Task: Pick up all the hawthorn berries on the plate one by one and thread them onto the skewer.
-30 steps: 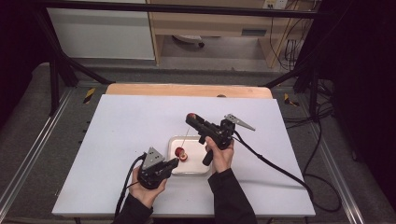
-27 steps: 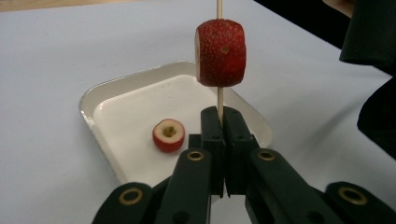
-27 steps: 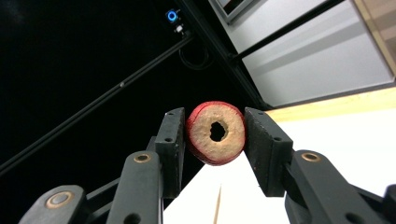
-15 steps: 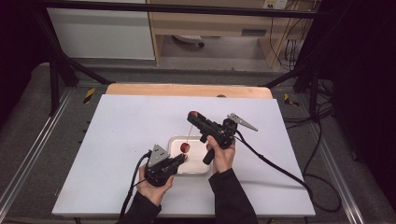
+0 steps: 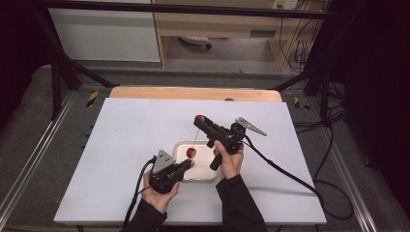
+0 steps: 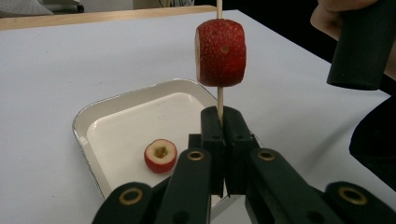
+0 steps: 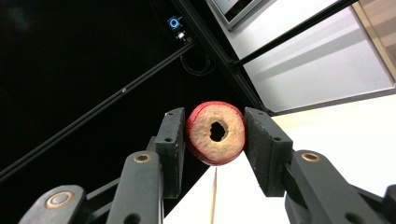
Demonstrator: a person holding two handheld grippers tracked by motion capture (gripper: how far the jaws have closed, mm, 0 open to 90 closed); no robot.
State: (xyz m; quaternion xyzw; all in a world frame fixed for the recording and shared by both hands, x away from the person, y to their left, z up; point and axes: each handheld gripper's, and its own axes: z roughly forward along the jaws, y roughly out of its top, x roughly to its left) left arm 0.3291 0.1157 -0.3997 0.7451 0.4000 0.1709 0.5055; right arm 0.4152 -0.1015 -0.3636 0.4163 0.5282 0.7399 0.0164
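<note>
My left gripper is shut on the lower end of a thin wooden skewer and holds it upright over a white tray. A red, seed-dotted fruit piece is threaded on the skewer above the jaws. A second, smaller red piece with a hollow centre lies in the tray. My right gripper is shut on a red-skinned ring slice with a hole through it, directly above the skewer's tip. In the high view the right gripper is over the tray and the left gripper is at its near edge.
The tray sits near the front middle of a white table top with a wooden strip along the far edge. The right hand and gripper handle hang close beside the skewer. Cables trail off both grippers toward the near and right edges.
The skewer with its red piece stands slightly more upright and the piece sits a little higher over the tray. Both hands have barely shifted.
</note>
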